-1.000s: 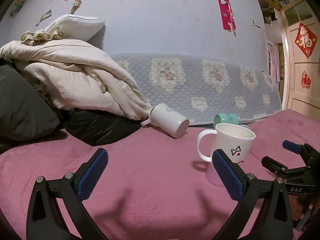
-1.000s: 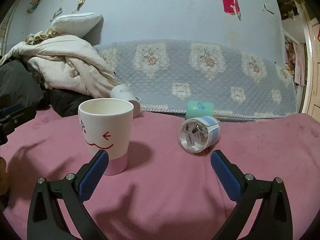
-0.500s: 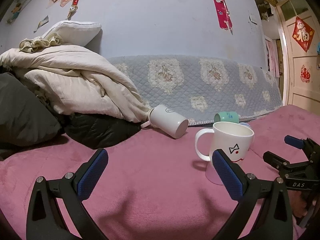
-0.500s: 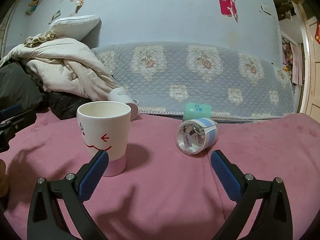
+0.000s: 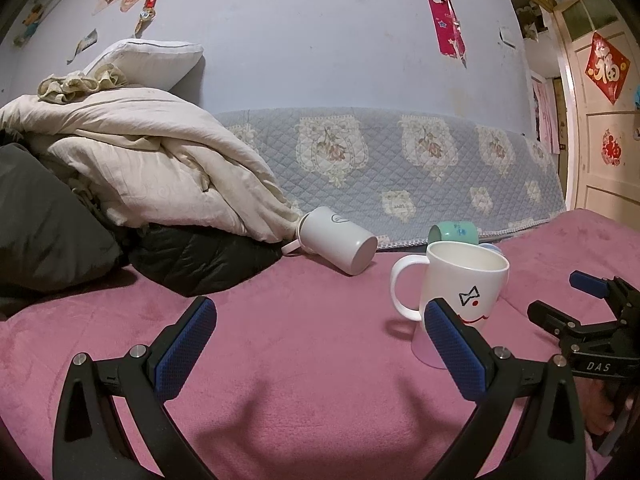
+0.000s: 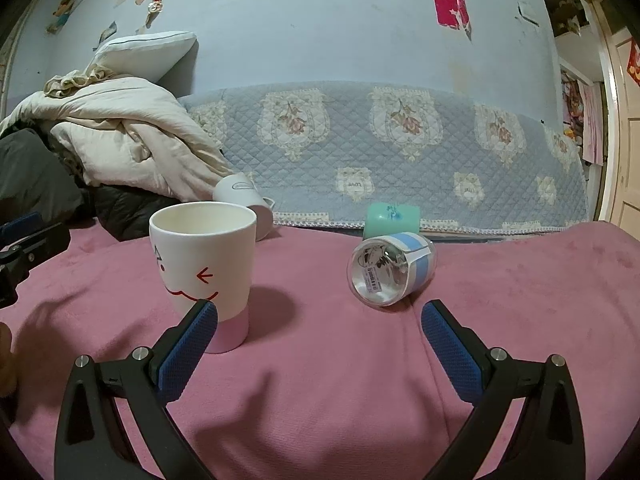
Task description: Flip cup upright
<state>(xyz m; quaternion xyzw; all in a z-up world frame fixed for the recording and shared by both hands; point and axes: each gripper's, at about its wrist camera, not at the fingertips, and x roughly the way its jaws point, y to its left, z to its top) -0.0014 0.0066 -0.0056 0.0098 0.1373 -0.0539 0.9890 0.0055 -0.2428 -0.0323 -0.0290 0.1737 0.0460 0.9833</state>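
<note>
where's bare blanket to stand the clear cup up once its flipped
Bare pink blanket lies between the smiley mug and the clear cup, running toward the right gripper. More lies right of the clear cup. It is crowded at the back: green cup, white cup, bedding.

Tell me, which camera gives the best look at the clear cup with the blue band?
The right wrist view: the clear cup lies on its side in plain sight, its open mouth facing the camera. In the left wrist view the white mug hides nearly all of it.
</note>
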